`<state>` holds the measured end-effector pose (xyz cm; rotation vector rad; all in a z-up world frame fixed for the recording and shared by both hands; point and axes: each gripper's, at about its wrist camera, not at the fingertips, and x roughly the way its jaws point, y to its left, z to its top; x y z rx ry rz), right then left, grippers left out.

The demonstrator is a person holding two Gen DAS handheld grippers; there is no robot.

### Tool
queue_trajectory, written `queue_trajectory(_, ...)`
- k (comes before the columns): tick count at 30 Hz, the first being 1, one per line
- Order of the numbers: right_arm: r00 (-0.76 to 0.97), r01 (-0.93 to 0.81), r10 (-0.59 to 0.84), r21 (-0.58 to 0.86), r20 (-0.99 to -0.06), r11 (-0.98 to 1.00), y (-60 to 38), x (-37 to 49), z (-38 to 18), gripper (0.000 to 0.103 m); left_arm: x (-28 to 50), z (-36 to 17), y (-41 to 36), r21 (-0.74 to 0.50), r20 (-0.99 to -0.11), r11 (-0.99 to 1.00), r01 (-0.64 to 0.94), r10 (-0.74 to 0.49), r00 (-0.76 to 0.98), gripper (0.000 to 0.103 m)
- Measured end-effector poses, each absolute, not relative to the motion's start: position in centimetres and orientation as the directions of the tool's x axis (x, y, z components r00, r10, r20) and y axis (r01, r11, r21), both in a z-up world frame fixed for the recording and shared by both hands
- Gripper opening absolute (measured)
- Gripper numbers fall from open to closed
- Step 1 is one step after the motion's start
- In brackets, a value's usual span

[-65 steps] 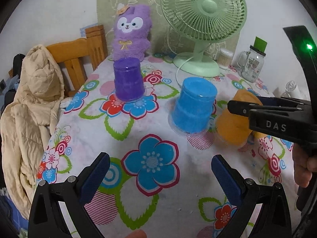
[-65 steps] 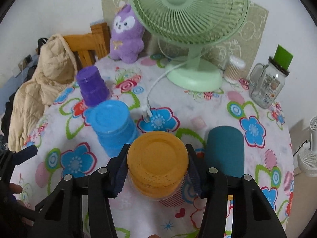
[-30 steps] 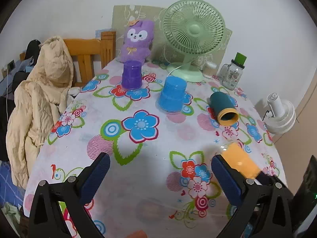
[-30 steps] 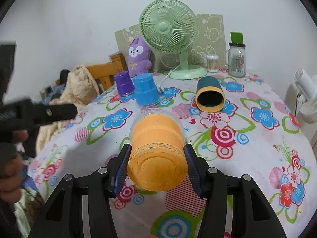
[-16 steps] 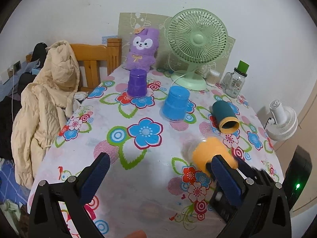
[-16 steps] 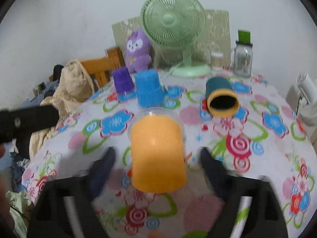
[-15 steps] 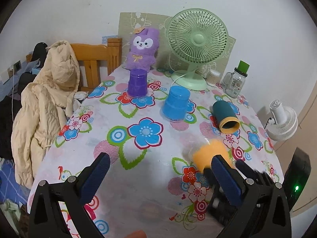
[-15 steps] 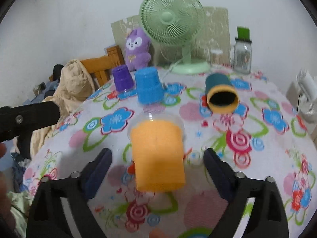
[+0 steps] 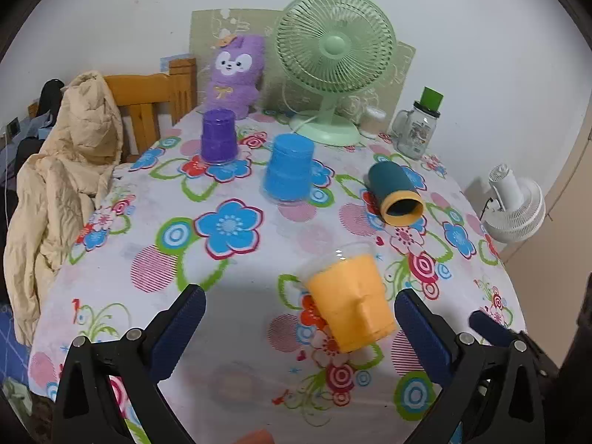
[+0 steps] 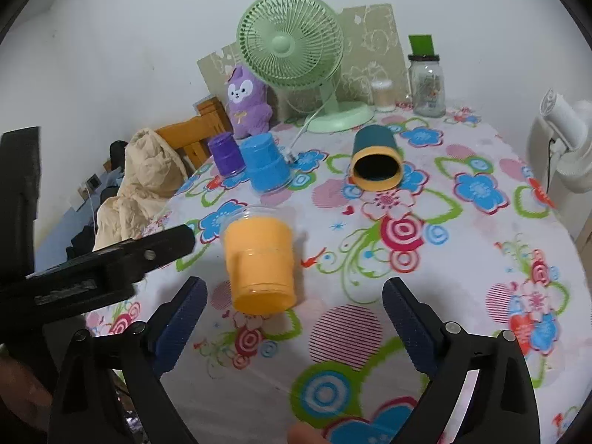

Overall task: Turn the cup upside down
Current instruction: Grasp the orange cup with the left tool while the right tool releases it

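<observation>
With both the right gripper [image 10: 292,312] and the left gripper [image 9: 299,327] holding their jaws apart and empty, the orange cup [image 10: 261,261] stands mouth-down on the bench [image 10: 462,259] and looks apt to topple if a finger clips it.

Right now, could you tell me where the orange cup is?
The orange cup lies on its side on the table's near edge, just ahead of the open right hand-held gripper, nearer than the blue cup.

Bare tablecloth [image 10: 462,244] surrounds the orange cup [image 10: 261,262]; the teal cup [image 10: 375,164] and blue cup [image 10: 264,168] crowd the far side.
</observation>
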<state>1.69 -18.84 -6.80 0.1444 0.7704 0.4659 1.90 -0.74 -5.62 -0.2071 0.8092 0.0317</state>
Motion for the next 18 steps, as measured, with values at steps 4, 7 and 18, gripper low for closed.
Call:
queue_trajectory(4,0.625,-0.347,0.444,0.281,-0.642,0.895,-20.0,1.4,-6.8,0.097,2.5,-6.3,-1.9,-0.168,-0.737,0.981,-0.098,-0.059,0.673,0.103)
queue_trajectory(7,0.618,-0.331,0.434,0.284,-0.656,0.900,-21.0,1.6,-7.3,0.097,3.0,-6.7,-2.5,-0.165,-0.747,0.982,-0.097,-0.060,0.662,0.103)
queue_trajectory(18,0.614,-0.265,0.394,0.291,-0.684,0.919,-24.6,2.3,-8.5,0.097,4.7,-8.2,-5.0,-0.132,-0.772,0.988,-0.085,-0.049,0.634,0.103)
